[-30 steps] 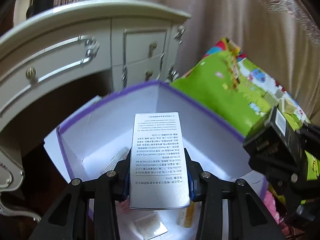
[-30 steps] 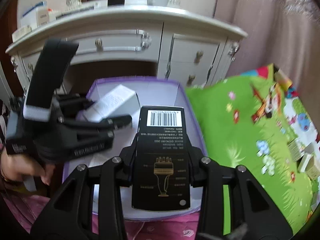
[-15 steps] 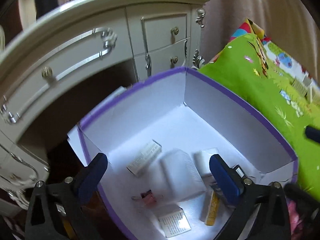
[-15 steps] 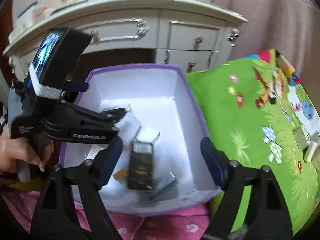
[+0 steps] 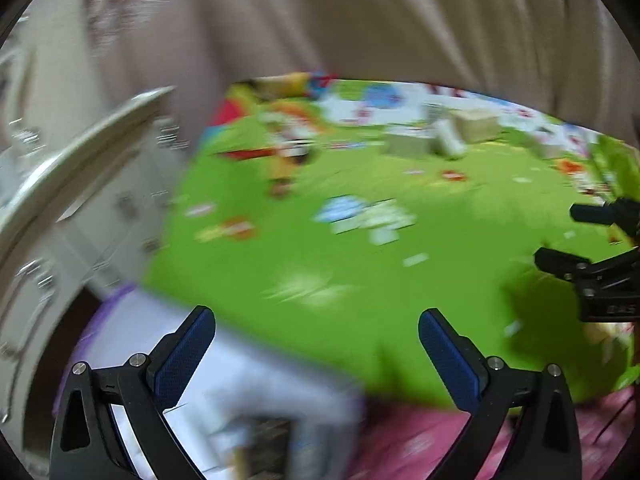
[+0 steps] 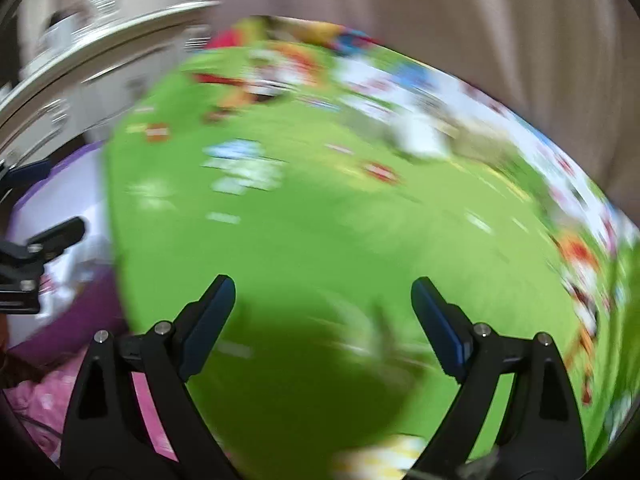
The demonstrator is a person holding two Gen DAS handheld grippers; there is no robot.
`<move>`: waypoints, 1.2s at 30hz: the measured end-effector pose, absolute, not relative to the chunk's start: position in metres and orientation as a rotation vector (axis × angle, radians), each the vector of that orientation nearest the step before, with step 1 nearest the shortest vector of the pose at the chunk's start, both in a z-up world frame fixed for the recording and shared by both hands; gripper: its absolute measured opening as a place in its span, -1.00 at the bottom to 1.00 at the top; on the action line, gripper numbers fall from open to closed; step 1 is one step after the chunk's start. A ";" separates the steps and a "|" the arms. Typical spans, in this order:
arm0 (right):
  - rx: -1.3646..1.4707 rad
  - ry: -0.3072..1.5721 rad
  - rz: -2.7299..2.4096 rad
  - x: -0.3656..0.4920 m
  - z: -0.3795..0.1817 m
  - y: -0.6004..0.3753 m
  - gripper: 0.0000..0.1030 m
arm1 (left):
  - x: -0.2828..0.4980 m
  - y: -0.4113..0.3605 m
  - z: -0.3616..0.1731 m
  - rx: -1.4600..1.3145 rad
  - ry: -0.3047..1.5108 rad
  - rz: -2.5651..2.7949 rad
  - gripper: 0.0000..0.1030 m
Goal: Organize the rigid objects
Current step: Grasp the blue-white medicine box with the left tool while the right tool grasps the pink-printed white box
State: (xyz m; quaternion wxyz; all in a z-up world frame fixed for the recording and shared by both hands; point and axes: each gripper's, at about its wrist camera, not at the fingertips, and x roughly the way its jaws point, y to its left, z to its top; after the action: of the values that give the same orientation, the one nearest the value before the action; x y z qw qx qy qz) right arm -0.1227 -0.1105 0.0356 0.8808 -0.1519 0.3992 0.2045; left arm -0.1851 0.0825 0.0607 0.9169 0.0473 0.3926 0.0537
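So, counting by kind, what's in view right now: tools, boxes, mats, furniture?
Tools: 2, left tool and right tool, both open
Purple box: 1
Green mat: 1
White dresser: 1
Total: 5; small items far on the mat are too blurred to count.

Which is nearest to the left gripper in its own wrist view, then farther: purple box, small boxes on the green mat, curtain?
From the left gripper:
1. Purple box, right under the fingers, lower left.
2. Small boxes, far across the green mat, upper right.
3. Curtain, behind the mat, top.
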 end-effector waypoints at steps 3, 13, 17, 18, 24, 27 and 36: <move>-0.226 0.895 0.300 -0.088 0.024 -0.175 0.78 | -0.138 0.038 0.050 0.081 0.845 -0.015 1.00; 0.277 0.954 -0.089 0.039 0.008 -0.318 0.85 | -0.019 -0.038 0.007 0.110 0.955 -0.124 1.00; 0.497 0.944 -0.236 0.108 0.011 -0.336 0.85 | -0.014 -0.026 -0.004 0.042 0.952 -0.144 1.00; 0.552 0.935 -0.278 0.124 0.011 -0.340 0.85 | -0.015 -0.028 -0.004 0.049 0.951 -0.139 1.00; 0.720 0.924 -0.597 0.191 0.011 -0.359 1.00 | -0.018 -0.027 -0.003 0.038 0.944 -0.134 1.00; 0.581 0.990 -0.650 0.211 0.009 -0.350 1.00 | -0.021 -0.024 0.000 0.021 0.939 -0.143 1.00; 0.217 0.974 -0.184 0.145 0.016 -0.324 0.90 | -0.018 -0.027 0.000 0.060 0.958 -0.158 1.00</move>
State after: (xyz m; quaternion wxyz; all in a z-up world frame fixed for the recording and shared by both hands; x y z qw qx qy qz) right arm 0.1448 -0.3235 0.0155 0.8741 0.1039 0.4663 -0.0882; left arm -0.0185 -0.0269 0.0000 0.8841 0.0290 0.4602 -0.0757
